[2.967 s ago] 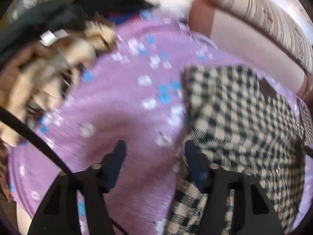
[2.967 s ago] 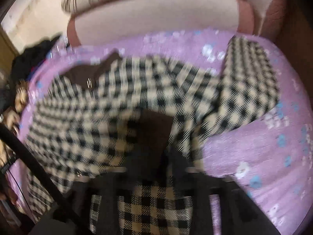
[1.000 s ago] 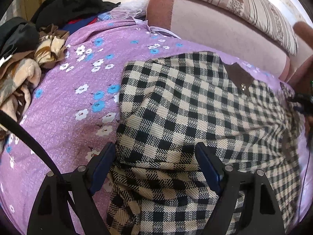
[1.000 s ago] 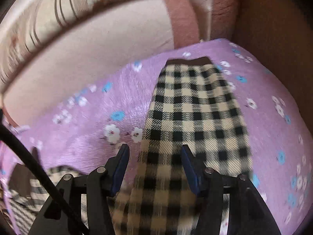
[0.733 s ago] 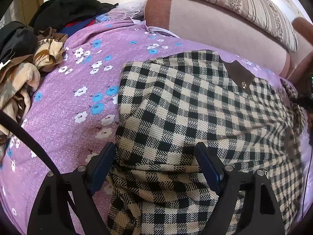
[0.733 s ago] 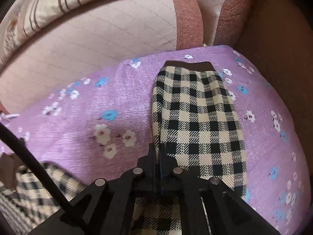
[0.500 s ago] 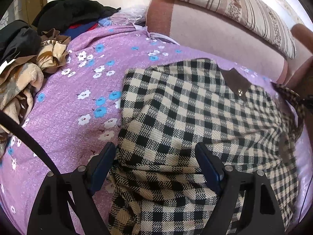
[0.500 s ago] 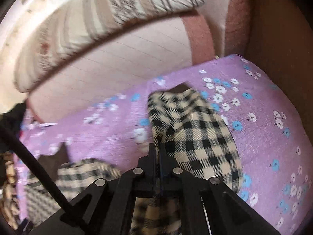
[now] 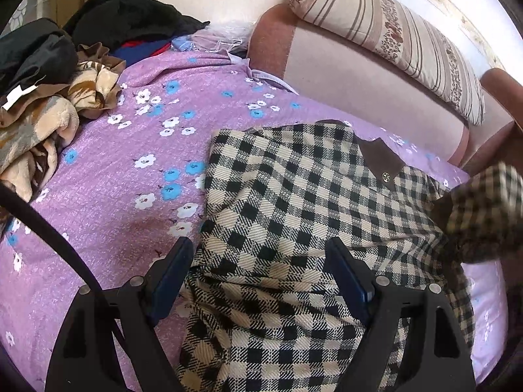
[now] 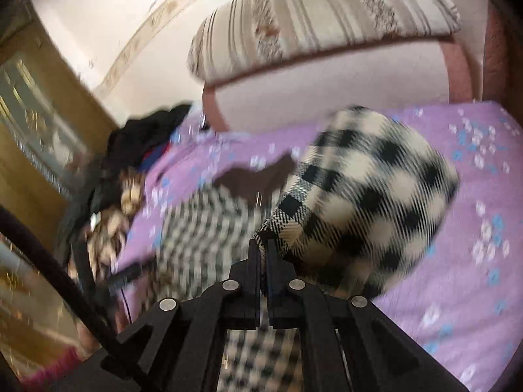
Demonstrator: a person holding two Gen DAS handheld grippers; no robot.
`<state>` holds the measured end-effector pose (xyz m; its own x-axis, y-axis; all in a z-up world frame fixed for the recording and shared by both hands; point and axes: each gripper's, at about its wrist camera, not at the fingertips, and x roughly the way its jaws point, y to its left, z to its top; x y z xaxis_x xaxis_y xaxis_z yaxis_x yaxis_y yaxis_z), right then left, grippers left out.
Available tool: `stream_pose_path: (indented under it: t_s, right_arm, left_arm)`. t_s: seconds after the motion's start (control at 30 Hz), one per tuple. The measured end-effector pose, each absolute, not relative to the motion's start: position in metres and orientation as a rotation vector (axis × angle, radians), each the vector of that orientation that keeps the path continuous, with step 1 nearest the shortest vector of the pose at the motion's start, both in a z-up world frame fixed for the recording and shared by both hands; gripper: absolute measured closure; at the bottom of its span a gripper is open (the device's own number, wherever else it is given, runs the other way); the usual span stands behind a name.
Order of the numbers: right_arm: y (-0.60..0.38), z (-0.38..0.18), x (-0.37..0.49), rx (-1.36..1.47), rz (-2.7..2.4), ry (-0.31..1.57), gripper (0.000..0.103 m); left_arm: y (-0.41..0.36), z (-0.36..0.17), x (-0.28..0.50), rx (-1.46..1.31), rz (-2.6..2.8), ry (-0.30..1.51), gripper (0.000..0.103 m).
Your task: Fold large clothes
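Observation:
A black and cream checked coat (image 9: 287, 202) with a brown collar (image 9: 380, 158) lies on a purple flowered sheet (image 9: 124, 196). My left gripper (image 9: 261, 271) is open, its fingers either side of the coat's folded body, low over it. My right gripper (image 10: 263, 254) is shut on the coat's sleeve (image 10: 366, 202) and holds it lifted above the bed. The raised sleeve (image 9: 483, 205) also shows blurred at the right edge of the left wrist view. The coat's body (image 10: 202, 228) lies beyond in the right wrist view.
A heap of dark and tan clothes (image 9: 49, 98) sits at the bed's far left. A pink padded backrest (image 9: 359, 78) with a striped cushion (image 9: 392, 32) runs along the far side. A wooden cabinet (image 10: 36, 124) stands at the left in the right wrist view.
My right gripper closed on the sleeve, lifted it and swung it left toward the coat's body. My left gripper stayed open over the coat, barely moving.

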<state>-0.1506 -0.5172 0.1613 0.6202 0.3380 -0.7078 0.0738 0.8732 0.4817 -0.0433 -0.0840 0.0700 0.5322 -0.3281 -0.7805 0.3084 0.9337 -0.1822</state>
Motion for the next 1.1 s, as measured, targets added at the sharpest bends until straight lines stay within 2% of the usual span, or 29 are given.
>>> stream_pose_path:
  t_s: [0.1, 0.17, 0.2, 0.23, 0.3, 0.4, 0.47, 0.6, 0.67, 0.73, 0.77, 0.8, 0.9, 0.97, 1.0, 1.1]
  right_arm:
    - [-0.507, 0.135, -0.167, 0.409, 0.097, 1.019, 0.098]
    - [-0.502, 0.129, -0.175, 0.273, -0.001, 1.080, 0.094]
    - [-0.498, 0.134, -0.181, 0.216, -0.034, 1.075, 0.080]
    - [-0.495, 0.141, -0.185, 0.206, -0.035, 1.048, 0.059]
    - [-0.487, 0.162, -0.192, 0.218, 0.000, 0.966, 0.039]
    - [-0.463, 0.173, -0.180, 0.160, 0.088, 0.935, 0.038]
    - [-0.445, 0.158, -0.160, 0.047, 0.088, 0.941, 0.038]
    - [-0.455, 0.103, -0.121, -0.112, -0.061, 1.042, 0.038]
    - [-0.484, 0.078, -0.105, -0.075, -0.155, 1.064, 0.044]
    - [-0.507, 0.068, -0.098, 0.014, -0.175, 1.062, 0.067]
    - [-0.516, 0.062, -0.095, 0.060, -0.166, 1.075, 0.075]
    - [-0.521, 0.059, -0.095, 0.092, -0.160, 1.088, 0.097]
    - [-0.529, 0.083, -0.107, 0.268, -0.083, 1.004, 0.099]
    - [-0.523, 0.115, -0.116, 0.344, -0.010, 0.907, 0.099]
    - [-0.518, 0.131, -0.122, 0.386, 0.046, 0.858, 0.099]
    - [-0.490, 0.156, -0.126, 0.448, 0.198, 0.790, 0.099]
  left_arm:
    - [-0.080, 0.071, -0.043, -0.053, -0.382, 0.944, 0.021]
    - [-0.080, 0.073, -0.043, -0.065, -0.388, 0.943, 0.021]
    - [-0.080, 0.073, -0.044, -0.062, -0.389, 0.940, 0.021]
    - [-0.081, 0.073, -0.045, -0.057, -0.391, 0.938, 0.021]
    - [-0.084, 0.073, -0.046, -0.043, -0.393, 0.936, 0.021]
    - [-0.087, 0.071, -0.046, -0.030, -0.393, 0.940, 0.021]
    - [-0.087, 0.070, -0.046, -0.024, -0.393, 0.942, 0.021]
    - [-0.087, 0.069, -0.046, -0.019, -0.388, 0.943, 0.021]
    - [-0.088, 0.069, -0.044, -0.028, -0.393, 0.948, 0.021]
    - [-0.090, 0.068, -0.044, -0.024, -0.391, 0.948, 0.021]
    - [-0.091, 0.068, -0.044, -0.021, -0.392, 0.948, 0.021]
    - [-0.092, 0.068, -0.044, -0.020, -0.398, 0.950, 0.021]
    - [-0.091, 0.072, -0.046, -0.033, -0.431, 0.944, 0.021]
    - [-0.088, 0.077, -0.047, -0.072, -0.460, 0.929, 0.017]
    - [-0.085, 0.080, -0.047, -0.106, -0.475, 0.922, 0.012]
    - [-0.079, 0.085, -0.047, -0.186, -0.514, 0.902, 0.008]
